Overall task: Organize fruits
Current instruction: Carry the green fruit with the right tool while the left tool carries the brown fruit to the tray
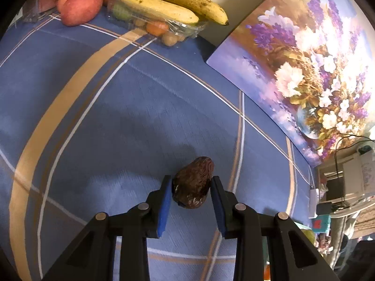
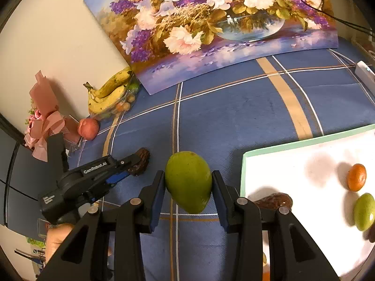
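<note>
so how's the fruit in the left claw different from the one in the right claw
The dark avocado in the left claw is brown-black with a wrinkled, rough skin; the green mango in the right claw is smooth and bright green. The mango fills the gap between its pads, while the avocado looks smaller and narrower. Both are oval fruits held over the blue plaid cloth.

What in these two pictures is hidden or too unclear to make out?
- Small fruits in the clear plastic box: left wrist view, bananas lie on top; kinds unclear.
- Dark fruit on the white tray: right wrist view, the right gripper covers most of it.
- Tray's far side: cut off by the right edge.
- Whether the left gripper fully clamps the dark avocado: one pad's contact is unclear.
</note>
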The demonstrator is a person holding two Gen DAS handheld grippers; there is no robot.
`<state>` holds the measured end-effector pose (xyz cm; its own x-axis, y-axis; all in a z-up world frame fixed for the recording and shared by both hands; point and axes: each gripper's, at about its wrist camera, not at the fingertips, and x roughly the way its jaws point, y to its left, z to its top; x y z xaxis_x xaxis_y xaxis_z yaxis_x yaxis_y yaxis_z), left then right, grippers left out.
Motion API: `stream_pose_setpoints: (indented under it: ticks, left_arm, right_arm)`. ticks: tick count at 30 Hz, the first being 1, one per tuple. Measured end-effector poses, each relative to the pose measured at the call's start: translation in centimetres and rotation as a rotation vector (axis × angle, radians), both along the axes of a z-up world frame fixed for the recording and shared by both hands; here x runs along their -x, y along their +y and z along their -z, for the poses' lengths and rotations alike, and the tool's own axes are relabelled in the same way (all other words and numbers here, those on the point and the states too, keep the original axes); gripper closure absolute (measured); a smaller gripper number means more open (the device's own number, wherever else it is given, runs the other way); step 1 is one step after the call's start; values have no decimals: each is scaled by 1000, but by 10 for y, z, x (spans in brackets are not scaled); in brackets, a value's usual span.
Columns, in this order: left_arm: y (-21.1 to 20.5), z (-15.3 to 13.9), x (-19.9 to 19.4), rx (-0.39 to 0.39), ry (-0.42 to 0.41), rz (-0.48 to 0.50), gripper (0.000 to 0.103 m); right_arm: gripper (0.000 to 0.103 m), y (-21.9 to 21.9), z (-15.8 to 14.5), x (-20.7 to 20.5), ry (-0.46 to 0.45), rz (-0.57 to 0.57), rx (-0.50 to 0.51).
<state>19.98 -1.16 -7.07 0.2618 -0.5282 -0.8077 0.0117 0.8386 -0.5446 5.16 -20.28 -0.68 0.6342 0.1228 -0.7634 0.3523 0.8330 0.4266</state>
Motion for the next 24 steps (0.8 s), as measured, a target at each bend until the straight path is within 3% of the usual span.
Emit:
stream_pose_setpoints:
  ticks: [7,16,24]
  left_arm:
    - [2,-23,34,28,15,19,68]
    - [-23,-75,85,54,-78,106,68]
    - [-64,-72,136,41,-99,254,68]
  right_arm:
    - [62,-2,-7,16,11,32,15]
    - [62,-11,-9,54,54,80,29]
    - [62,-45,-3,93,141,200,60]
